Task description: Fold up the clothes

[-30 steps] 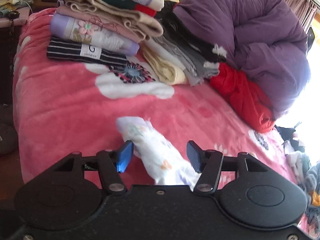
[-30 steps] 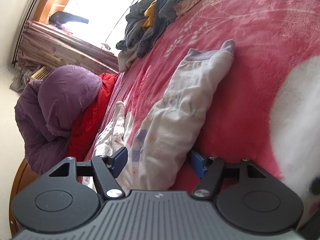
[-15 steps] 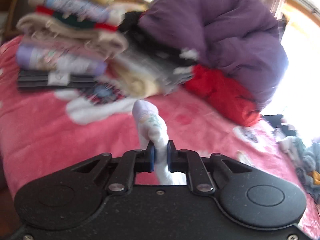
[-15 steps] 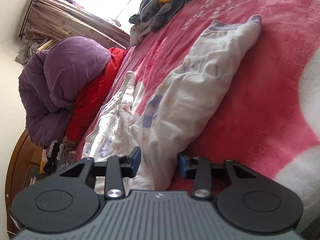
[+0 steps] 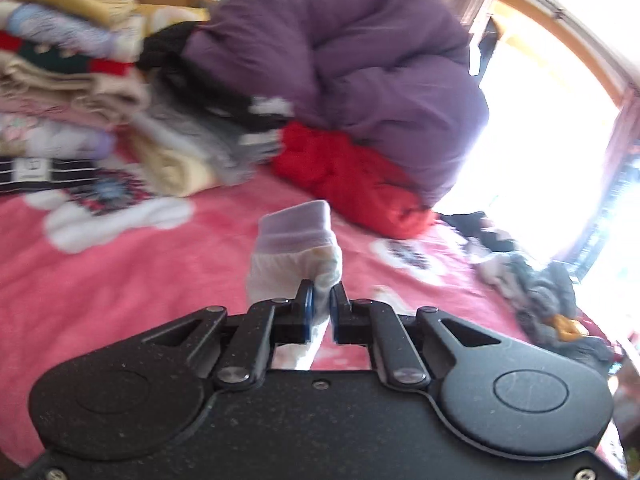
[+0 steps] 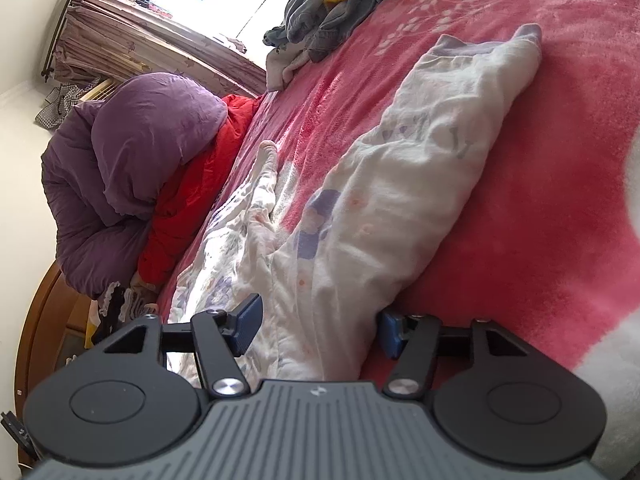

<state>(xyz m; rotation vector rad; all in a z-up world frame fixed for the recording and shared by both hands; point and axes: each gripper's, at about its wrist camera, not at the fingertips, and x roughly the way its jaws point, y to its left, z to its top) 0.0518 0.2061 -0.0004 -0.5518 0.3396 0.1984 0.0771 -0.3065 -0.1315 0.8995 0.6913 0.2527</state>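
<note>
A white child's garment with a pale floral print and lilac cuffs (image 6: 420, 160) lies on the pink bed cover (image 6: 560, 208). My left gripper (image 5: 321, 304) is shut on one cuffed end of it (image 5: 296, 240) and holds that end lifted above the bed. My right gripper (image 6: 318, 324) is open, its blue pads on either side of the garment's wide end, low over the bed. The part of the cloth behind each gripper body is hidden.
A stack of folded clothes (image 5: 60, 92) stands at the far left of the bed. A purple duvet (image 5: 360, 68) rests on a red one (image 5: 352, 184) at the back. Loose unfolded clothes (image 5: 552, 300) lie by the window, also in the right wrist view (image 6: 332, 4).
My left gripper closed on the garment's cuffed end and lifted it, swinging right. My right gripper narrowed, then opened wide again around the garment's wide end.
</note>
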